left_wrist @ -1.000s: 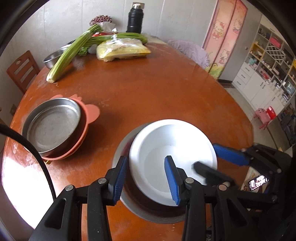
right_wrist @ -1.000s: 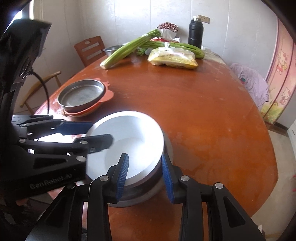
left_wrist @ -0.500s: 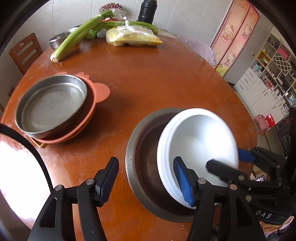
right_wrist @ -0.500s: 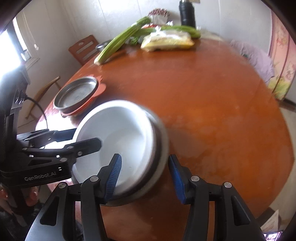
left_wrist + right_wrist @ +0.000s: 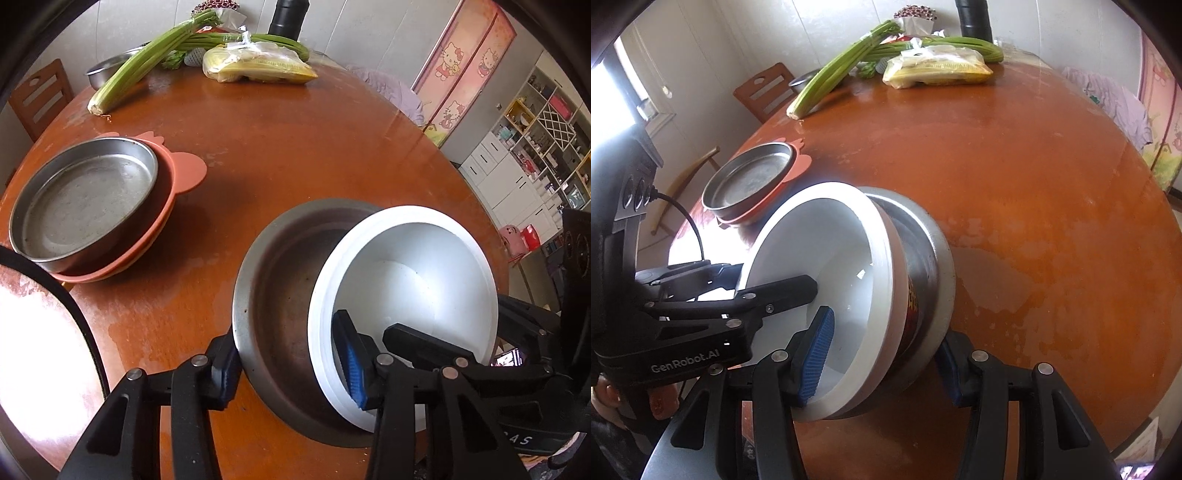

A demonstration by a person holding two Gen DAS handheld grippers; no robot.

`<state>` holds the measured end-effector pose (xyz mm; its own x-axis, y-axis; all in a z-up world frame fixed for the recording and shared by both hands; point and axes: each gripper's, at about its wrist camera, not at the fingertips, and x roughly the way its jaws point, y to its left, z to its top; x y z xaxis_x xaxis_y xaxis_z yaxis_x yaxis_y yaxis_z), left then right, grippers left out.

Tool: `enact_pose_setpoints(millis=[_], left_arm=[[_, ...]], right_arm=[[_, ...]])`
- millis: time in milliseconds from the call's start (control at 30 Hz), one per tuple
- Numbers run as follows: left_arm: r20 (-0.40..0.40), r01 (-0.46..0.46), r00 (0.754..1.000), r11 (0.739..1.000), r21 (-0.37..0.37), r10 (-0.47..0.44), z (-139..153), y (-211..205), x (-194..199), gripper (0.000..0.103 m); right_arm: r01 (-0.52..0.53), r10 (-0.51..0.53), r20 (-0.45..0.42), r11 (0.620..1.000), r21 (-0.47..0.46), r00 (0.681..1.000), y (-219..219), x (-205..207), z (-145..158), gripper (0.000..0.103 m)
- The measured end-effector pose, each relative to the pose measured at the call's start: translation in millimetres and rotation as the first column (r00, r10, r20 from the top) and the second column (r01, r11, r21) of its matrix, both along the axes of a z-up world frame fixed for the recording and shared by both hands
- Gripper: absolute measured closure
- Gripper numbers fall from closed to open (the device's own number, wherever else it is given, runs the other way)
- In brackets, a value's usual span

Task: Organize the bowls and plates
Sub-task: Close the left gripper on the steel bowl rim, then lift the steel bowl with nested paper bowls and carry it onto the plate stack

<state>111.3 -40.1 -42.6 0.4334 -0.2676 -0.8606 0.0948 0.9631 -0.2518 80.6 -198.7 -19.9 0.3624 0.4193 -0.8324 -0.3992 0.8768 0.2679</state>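
Note:
A white bowl (image 5: 417,288) sits tilted inside a larger steel bowl (image 5: 280,280) near the table's front edge. My left gripper (image 5: 291,363) straddles both near rims, one finger outside the steel bowl, the other inside the white bowl. My right gripper (image 5: 882,350) straddles the white bowl (image 5: 827,273) and steel bowl (image 5: 934,258) from the other side, one pad inside the white bowl and one outside the steel rim. Both bowls are tipped up off the table. A steel plate (image 5: 85,199) rests in an orange silicone plate (image 5: 184,173) at the left.
The round wooden table (image 5: 314,147) carries celery stalks (image 5: 147,66), a bagged yellow food packet (image 5: 258,66), a black flask (image 5: 288,14) and a steel bowl (image 5: 107,70) at the far edge. A wooden chair (image 5: 37,96) stands at the left.
Both grippers have closed in around the stacked bowls. The white bowl has tilted up on its side within the steel bowl, and the pair has lifted and tipped.

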Motion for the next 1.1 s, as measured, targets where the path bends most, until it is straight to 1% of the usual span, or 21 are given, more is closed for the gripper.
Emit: enact_pose_setpoints(millis=[100,333,567,667,800,900,1100], left_arm=[[-0.001,-0.014,1.000,1.000,-0.011,0.014,2,6,2,0.057],[0.032,-0.061,0.998,0.998,-0.010,0.061,28,32,4,0.057],[0.074,-0.139,0.988,0.990,0.006,0.138,57,79,16,0.057],[0.081,-0.176,0.981,0.984,0.023,0.173,64,103,23,0.057],[0.080,-0.216,0.974,0.976,0.040,0.212,65,130,33,0.057],[0.083,-0.252,0.966,0.966,0.056,0.247,63,149,36,0.057],[0.061,-0.290,0.956,0.956,0.053,0.287,50,176,46,0.057]], right_arm=[[-0.006,0.006,0.007,1.000,0.007,1.000,4,3,5,0.049],[-0.046,0.045,0.037,0.998,0.030,0.998,26,17,28,0.049],[-0.117,0.112,0.082,0.992,0.053,0.990,74,39,56,0.049],[-0.151,0.146,0.086,0.986,0.064,0.986,99,52,61,0.049],[-0.190,0.185,0.080,0.980,0.062,0.979,130,68,61,0.049],[-0.221,0.217,0.057,0.973,0.066,0.974,151,82,58,0.049],[-0.258,0.257,0.037,0.965,0.034,0.966,183,99,47,0.049]])
